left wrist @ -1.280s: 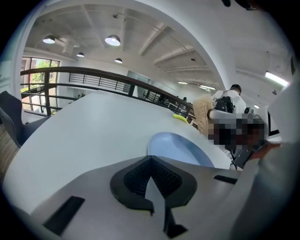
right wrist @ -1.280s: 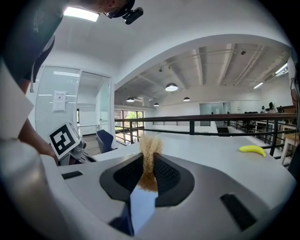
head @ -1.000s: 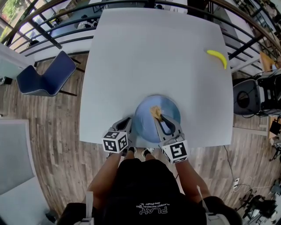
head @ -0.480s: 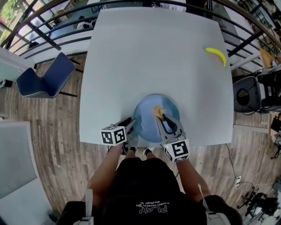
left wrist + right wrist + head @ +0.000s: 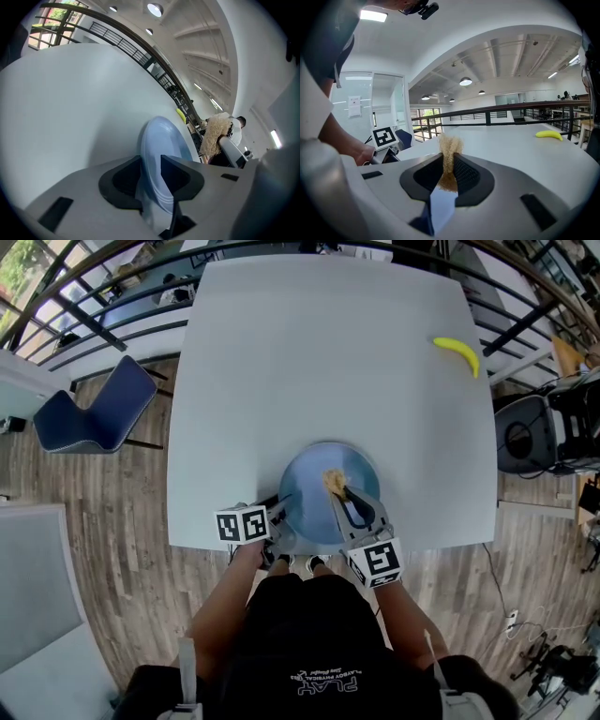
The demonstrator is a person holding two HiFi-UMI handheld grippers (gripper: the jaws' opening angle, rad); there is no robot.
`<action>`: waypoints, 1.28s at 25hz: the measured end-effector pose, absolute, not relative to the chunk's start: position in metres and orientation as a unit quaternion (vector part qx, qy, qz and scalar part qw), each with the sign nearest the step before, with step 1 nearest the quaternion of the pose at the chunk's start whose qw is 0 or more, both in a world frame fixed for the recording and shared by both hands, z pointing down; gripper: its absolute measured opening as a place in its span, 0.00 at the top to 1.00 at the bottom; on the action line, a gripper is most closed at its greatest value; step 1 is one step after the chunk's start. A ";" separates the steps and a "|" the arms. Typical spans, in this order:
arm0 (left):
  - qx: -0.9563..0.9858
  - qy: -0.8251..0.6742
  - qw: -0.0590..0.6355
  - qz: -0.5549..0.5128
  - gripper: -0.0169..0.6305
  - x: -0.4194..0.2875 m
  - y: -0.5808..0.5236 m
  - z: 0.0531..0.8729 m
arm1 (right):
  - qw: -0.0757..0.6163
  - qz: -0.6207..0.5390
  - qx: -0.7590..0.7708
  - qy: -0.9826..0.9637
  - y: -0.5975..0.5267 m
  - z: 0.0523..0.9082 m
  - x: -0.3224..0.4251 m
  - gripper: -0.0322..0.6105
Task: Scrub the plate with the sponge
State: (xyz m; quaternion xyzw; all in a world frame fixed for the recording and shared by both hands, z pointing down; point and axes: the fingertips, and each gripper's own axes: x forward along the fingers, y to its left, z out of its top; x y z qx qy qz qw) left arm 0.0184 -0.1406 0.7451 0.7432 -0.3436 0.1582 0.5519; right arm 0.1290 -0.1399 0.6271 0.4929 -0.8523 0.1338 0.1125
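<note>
The blue plate (image 5: 307,486) lies flat at the 6 o'clock edge of the white bench (image 5: 319,362), close against the side where the person stands. The tan, fibrous sponge (image 5: 333,481) sits on it just off centre, towards 12 o'clock.

The right gripper (image 5: 343,493) reaches in from the plate's 5 o'clock side, its jaws pinching the sponge low down so that a tuft sticks out past the tips.

The left gripper (image 5: 281,507) is at the plate's 8 o'clock rim. Its jaws stand spread, having just swung wide and then closed in a touch. The left gripper view shows the rim of the plate between them, 1 jaw above and 1 below, with no firm squeeze to be seen.

A banana (image 5: 457,352) lies well apart at 2 o'clock on the bench.

The main risk looks to be the plate's footing. If scrubbing starts before the left gripper bites, the push of the sponge could spin the plate or slide it towards 6 o'clock and off the bench. A bite taken at a slant might lever the rim up and tilt the plate. The sponge is held by a narrow strip, so a hard stroke could drag it out of the right gripper.
</note>
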 end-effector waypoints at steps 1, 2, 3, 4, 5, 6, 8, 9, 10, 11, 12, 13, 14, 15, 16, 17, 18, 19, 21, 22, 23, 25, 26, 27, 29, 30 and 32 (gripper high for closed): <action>0.740 -0.344 0.556 0.156 0.75 0.019 -0.140 0.745 | 0.114 0.134 0.491 -0.853 -0.139 0.628 0.128 0.84; 0.738 -0.345 0.559 0.157 0.76 0.020 -0.140 0.746 | 0.115 0.135 0.490 -0.854 -0.138 0.628 0.128 0.84; 0.736 -0.345 0.561 0.159 0.77 0.021 -0.140 0.748 | 0.114 0.137 0.490 -0.853 -0.138 0.629 0.129 0.84; 0.734 -0.345 0.562 0.163 0.77 0.022 -0.140 0.750 | 0.113 0.140 0.491 -0.852 -0.138 0.630 0.130 0.84; 0.733 -0.344 0.564 0.164 0.78 0.022 -0.141 0.751 | 0.112 0.142 0.493 -0.851 -0.139 0.631 0.131 0.84; 0.731 -0.344 0.565 0.165 0.79 0.022 -0.142 0.752 | 0.111 0.144 0.494 -0.850 -0.139 0.632 0.131 0.84; 0.728 -0.344 0.569 0.165 0.80 0.022 -0.143 0.753 | 0.111 0.146 0.495 -0.849 -0.138 0.632 0.132 0.84; 0.727 -0.345 0.571 0.165 0.81 0.021 -0.143 0.754 | 0.111 0.147 0.496 -0.849 -0.138 0.633 0.133 0.84; 0.725 -0.345 0.573 0.165 0.82 0.021 -0.143 0.755 | 0.111 0.147 0.496 -0.848 -0.138 0.633 0.133 0.84; 0.723 -0.345 0.575 0.165 0.82 0.021 -0.143 0.755 | 0.111 0.147 0.496 -0.849 -0.138 0.634 0.134 0.84; 0.722 -0.346 0.576 0.165 0.83 0.021 -0.144 0.756 | 0.112 0.147 0.495 -0.849 -0.138 0.634 0.134 0.84; 0.720 -0.347 0.578 0.165 0.84 0.021 -0.144 0.757 | 0.112 0.147 0.495 -0.849 -0.139 0.634 0.135 0.84; 0.719 -0.348 0.579 0.165 0.85 0.021 -0.145 0.758 | 0.112 0.148 0.495 -0.849 -0.139 0.635 0.135 0.84; 0.717 -0.349 0.580 0.166 0.86 0.021 -0.145 0.758 | 0.111 0.150 0.496 -0.848 -0.139 0.636 0.136 0.84; 0.717 -0.350 0.579 0.167 0.86 0.022 -0.145 0.759 | 0.111 0.152 0.498 -0.847 -0.139 0.637 0.136 0.84; 0.716 -0.351 0.579 0.169 0.86 0.022 -0.145 0.760 | 0.110 0.154 0.498 -0.846 -0.139 0.637 0.137 0.84; 0.716 -0.352 0.579 0.171 0.87 0.022 -0.145 0.760 | 0.110 0.155 0.498 -0.846 -0.139 0.638 0.137 0.84; 0.715 -0.354 0.578 0.172 0.88 0.022 -0.145 0.761 | 0.110 0.155 0.496 -0.847 -0.140 0.638 0.136 0.84; 0.713 -0.358 0.577 0.174 0.90 0.021 -0.146 0.762 | 0.110 0.156 0.492 -0.849 -0.142 0.638 0.133 0.84; 0.712 -0.359 0.577 0.175 0.91 0.021 -0.146 0.762 | 0.110 0.156 0.491 -0.850 -0.143 0.638 0.132 0.84; 0.711 -0.360 0.578 0.174 0.91 0.021 -0.146 0.763 | 0.111 0.157 0.490 -0.850 -0.143 0.639 0.132 0.84; 0.708 -0.362 0.583 0.168 0.91 0.022 -0.146 0.763 | 0.112 0.159 0.489 -0.850 -0.142 0.641 0.132 0.84; 0.706 -0.365 0.584 0.165 0.92 0.022 -0.147 0.763 | 0.113 0.160 0.488 -0.850 -0.142 0.642 0.132 0.84; 0.705 -0.367 0.584 0.164 0.92 0.022 -0.147 0.763 | 0.112 0.160 0.488 -0.851 -0.143 0.642 0.132 0.84; 0.705 -0.371 0.581 0.166 0.93 0.022 -0.148 0.762 | 0.113 0.161 0.486 -0.851 -0.143 0.641 0.132 0.84; 0.704 -0.372 0.581 0.166 0.93 0.022 -0.148 0.762 | 0.115 0.161 0.486 -0.851 -0.143 0.641 0.132 0.84; 0.704 -0.373 0.581 0.164 0.93 0.021 -0.147 0.762 | 0.118 0.157 0.483 -0.853 -0.142 0.641 0.131 0.84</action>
